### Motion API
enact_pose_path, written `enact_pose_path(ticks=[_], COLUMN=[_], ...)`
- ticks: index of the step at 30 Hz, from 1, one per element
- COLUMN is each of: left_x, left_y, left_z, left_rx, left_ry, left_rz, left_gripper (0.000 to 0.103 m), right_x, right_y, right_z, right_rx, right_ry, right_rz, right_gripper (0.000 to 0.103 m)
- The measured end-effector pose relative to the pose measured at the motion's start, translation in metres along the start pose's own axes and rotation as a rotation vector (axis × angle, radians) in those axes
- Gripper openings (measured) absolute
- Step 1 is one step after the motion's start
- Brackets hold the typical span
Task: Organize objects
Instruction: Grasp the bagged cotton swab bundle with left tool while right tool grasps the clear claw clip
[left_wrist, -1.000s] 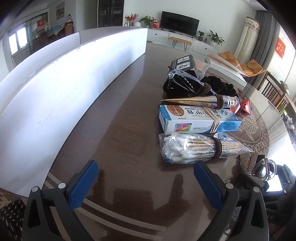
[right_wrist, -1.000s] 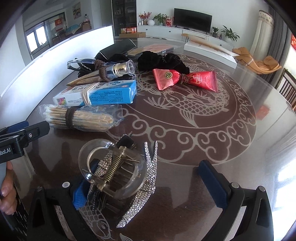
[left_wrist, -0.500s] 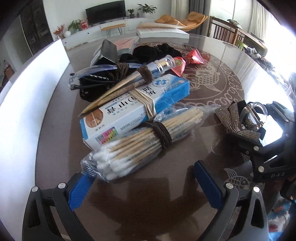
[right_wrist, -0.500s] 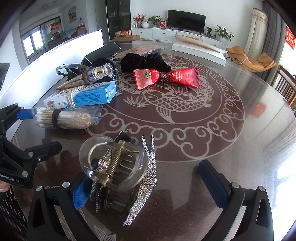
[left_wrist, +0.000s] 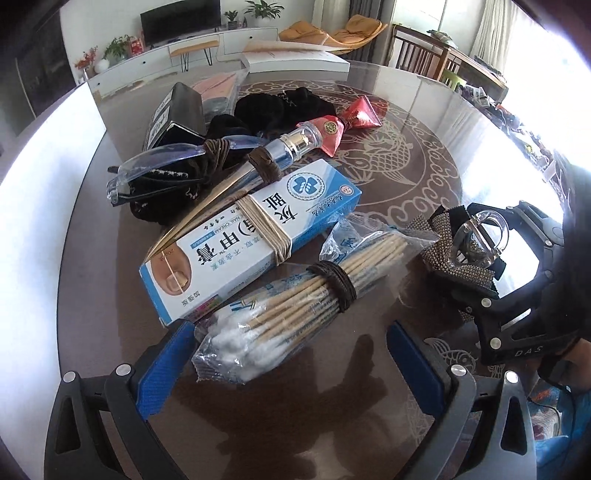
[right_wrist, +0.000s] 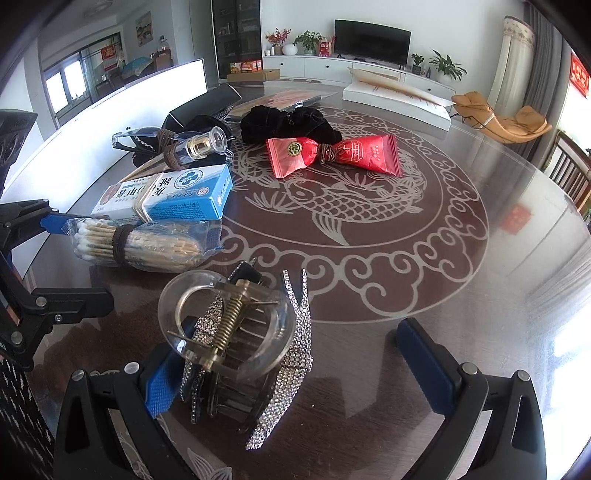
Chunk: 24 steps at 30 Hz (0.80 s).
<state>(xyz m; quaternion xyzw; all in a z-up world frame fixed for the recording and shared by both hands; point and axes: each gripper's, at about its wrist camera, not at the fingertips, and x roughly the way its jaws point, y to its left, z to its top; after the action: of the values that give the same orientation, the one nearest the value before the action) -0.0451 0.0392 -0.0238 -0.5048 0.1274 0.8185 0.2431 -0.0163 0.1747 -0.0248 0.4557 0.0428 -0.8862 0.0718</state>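
1. My left hand-held gripper (left_wrist: 291, 360) is spread, straddling the swab bundle (left_wrist: 295, 301) on the surface (left_wrist: 110, 258).
2. My right hand-held gripper (right_wrist: 291, 363) is spread; the hair clip (right_wrist: 236, 336) rests against its left finger.

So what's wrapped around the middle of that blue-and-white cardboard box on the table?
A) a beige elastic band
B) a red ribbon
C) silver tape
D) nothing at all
A: a beige elastic band is looped several times around the middle of the blue-and-white cardboard box, clearest in the left wrist view.
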Motion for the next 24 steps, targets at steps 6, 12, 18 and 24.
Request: enact_pose_path(ticks=[6,12,18,24], left_x=[-0.012,-0.015,0.001,0.015], left_y=[-0.026,-0.001,-0.006,-0.032], left_z=[-0.029,-0.021,0.008,0.017], left_rx=[0.213,0.068,-0.005,0.029], left_ry=[0.067,0.052,0.068,0.052], left_rz=[-0.246,-0.255,-0.201,-0.081], left_gripper=[0.103,0.103,0.103,0.103], right_x=[0.000,0.000,0.000,-0.013], right_y=[0.000,0.000,-0.001,-0.018], right_z=[0.000,0.000,0.000,-0.015], right_rx=[0.000,-0.001,-0.003,0.006], right_ry=[0.000,0.000,0.003,0.047], right_rz=[0.000,0.000,0.008,-0.002], right_gripper=[0.103,0.103,0.103,0.103])
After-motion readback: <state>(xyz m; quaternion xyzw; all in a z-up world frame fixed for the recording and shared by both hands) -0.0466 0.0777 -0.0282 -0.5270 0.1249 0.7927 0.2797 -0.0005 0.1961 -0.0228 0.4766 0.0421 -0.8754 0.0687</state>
